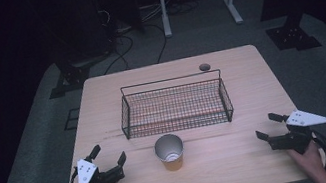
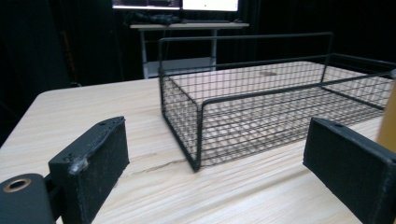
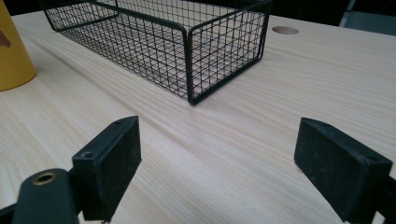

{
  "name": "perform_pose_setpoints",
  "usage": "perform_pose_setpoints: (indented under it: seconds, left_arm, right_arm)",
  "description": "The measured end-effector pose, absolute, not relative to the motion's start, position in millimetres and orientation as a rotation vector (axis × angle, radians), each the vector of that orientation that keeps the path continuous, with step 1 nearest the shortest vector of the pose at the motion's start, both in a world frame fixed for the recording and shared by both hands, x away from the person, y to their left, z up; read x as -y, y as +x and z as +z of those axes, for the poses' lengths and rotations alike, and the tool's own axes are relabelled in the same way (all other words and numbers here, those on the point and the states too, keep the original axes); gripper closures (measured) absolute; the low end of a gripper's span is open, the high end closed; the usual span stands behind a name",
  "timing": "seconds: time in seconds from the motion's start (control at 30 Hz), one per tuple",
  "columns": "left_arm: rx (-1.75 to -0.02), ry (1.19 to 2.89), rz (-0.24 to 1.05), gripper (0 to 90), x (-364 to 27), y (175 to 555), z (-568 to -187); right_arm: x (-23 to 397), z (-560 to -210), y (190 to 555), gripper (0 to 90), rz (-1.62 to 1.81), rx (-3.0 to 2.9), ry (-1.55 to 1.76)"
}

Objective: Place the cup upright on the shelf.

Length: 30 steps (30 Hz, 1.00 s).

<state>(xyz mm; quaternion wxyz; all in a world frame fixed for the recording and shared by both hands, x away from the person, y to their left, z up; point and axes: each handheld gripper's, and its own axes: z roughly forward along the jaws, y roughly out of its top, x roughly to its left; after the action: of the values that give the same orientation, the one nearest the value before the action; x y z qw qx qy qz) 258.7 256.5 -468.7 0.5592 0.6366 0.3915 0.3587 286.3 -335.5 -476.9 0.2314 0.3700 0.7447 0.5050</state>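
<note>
While nothing is gripped yet, the risks already show in how things lie around the wire basket (image 1: 175,103), which sits in the middle of the tabletop (image 1: 256,85) with its long side toward the person and nothing visible inside. Its mesh walls are thin and its top rail stands proud, so a cup carried across too low could catch on the near rail and tip. Just in front of the basket's near wall, close but apart from it, stands the yellow paper cup (image 1: 169,152), upright, mouth open, apparently empty; it looks light and thin-walled, so a hard squeeze would likely crush it, and a sideways nudge from one jaw would likely skid it or knock it over. Left of the cup and nearer to it, the left tool (image 1: 108,158) rests low with its jaws spread wide; in the left gripper view the cup's yellow side (image 2: 388,122) peeks past one jaw, so a slanted approach may strike it off-centre. Farther from the basket's right end, the right tool (image 1: 269,125) also has its jaws apart, holding nothing.
</note>
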Motion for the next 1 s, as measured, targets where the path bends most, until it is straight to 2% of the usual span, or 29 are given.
perform_pose_setpoints:
  seconds: [0.53,1.0]
  left_arm:
    - [-0.801,1.552,0.798,1.4,-238.0,255.8,-465.0]
    - [-0.691,1.588,0.709,1.4,-226.8,253.1,-463.1]
  right_arm:
    - [335.6,-476.9,286.4,13.7,1.388,-2.047,1.018]
    - [336.1,-476.8,286.6,13.7,1.392,-2.044,1.021]
